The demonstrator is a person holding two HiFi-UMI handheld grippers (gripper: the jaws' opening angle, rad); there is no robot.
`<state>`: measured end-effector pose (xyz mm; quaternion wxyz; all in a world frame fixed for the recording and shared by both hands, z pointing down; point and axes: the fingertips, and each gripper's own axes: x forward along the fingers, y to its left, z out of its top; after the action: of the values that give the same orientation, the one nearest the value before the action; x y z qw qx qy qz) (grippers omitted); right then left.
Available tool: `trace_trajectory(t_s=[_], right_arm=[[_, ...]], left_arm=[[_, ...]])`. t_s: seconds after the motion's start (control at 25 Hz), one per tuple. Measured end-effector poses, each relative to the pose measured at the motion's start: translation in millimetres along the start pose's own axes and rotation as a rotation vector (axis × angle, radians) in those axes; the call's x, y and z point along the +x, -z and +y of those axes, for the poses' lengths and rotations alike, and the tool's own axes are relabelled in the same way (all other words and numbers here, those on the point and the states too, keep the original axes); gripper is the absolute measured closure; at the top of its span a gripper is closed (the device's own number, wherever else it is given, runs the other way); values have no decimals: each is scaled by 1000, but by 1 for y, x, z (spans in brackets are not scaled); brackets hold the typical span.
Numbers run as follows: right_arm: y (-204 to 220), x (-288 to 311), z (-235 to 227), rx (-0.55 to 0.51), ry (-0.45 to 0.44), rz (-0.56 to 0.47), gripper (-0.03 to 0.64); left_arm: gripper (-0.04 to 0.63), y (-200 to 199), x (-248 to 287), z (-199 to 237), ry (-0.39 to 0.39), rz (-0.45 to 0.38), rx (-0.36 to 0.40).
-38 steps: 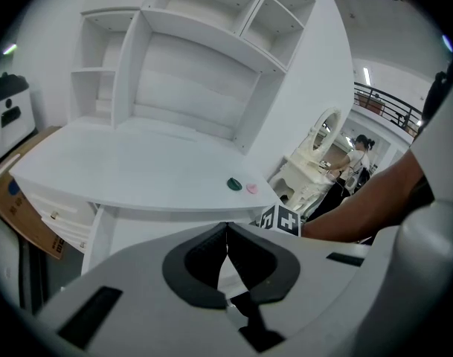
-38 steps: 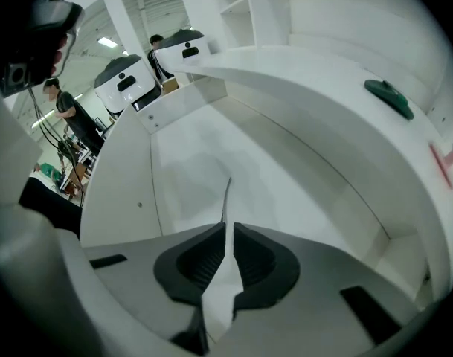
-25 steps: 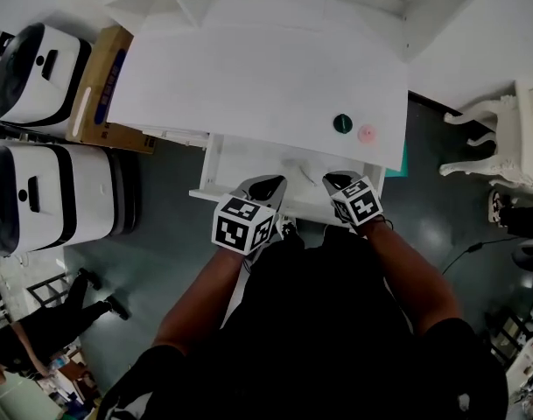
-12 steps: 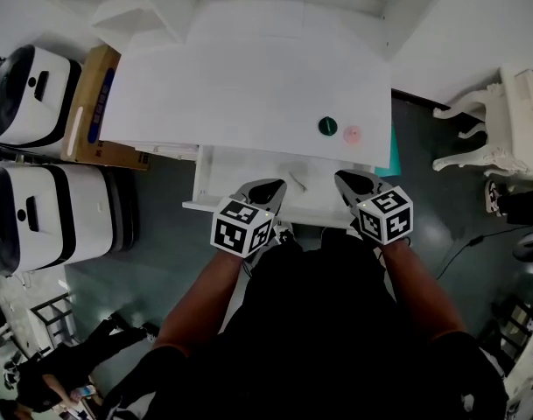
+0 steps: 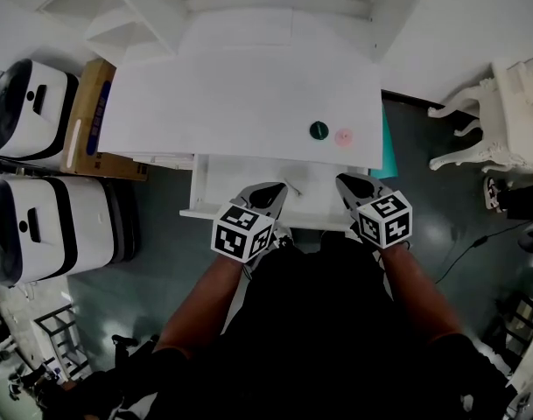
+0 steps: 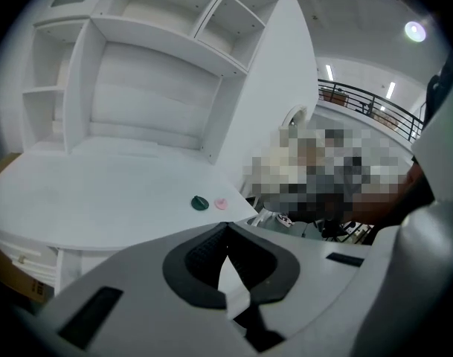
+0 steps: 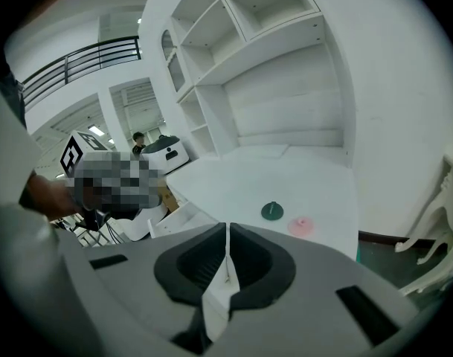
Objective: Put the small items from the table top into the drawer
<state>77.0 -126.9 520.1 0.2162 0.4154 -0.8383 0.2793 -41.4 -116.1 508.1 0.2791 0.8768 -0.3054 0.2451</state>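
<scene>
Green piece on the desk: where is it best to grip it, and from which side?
Probably the small raised stem at the middle of the green piece, from straight above. Its round base lies flat on the desk, offering little edge.

The white table [image 5: 248, 86] holds 1 dark green disc [image 5: 319, 130], 1 pink disc [image 5: 343, 136].

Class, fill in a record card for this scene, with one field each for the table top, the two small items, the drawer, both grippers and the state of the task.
table top: white, with two small items near its front right corner
green item: dark green, round, on the table top
pink item: round, right of the green item, not touching it
drawer: pulled open below the table's front edge
left gripper: shut, holding nothing, over the drawer
right gripper: shut, holding nothing, over the drawer's right end
task state: neither item in the drawer yet
</scene>
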Motion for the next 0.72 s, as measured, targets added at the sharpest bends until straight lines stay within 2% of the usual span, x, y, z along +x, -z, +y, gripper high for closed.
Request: trace_trajectory(t_s=[0.12, 0.32, 0.72], right_arm=[[1, -1, -1, 2, 1, -1, 586], [3, 0, -2, 6, 4, 5, 587], [6, 1, -7, 4, 8, 10, 586]], left_arm=[[586, -4, 1, -1, 3, -10, -13], [586, -9, 1, 5, 1, -35, -76], [584, -8, 7, 5, -10, -19, -70]])
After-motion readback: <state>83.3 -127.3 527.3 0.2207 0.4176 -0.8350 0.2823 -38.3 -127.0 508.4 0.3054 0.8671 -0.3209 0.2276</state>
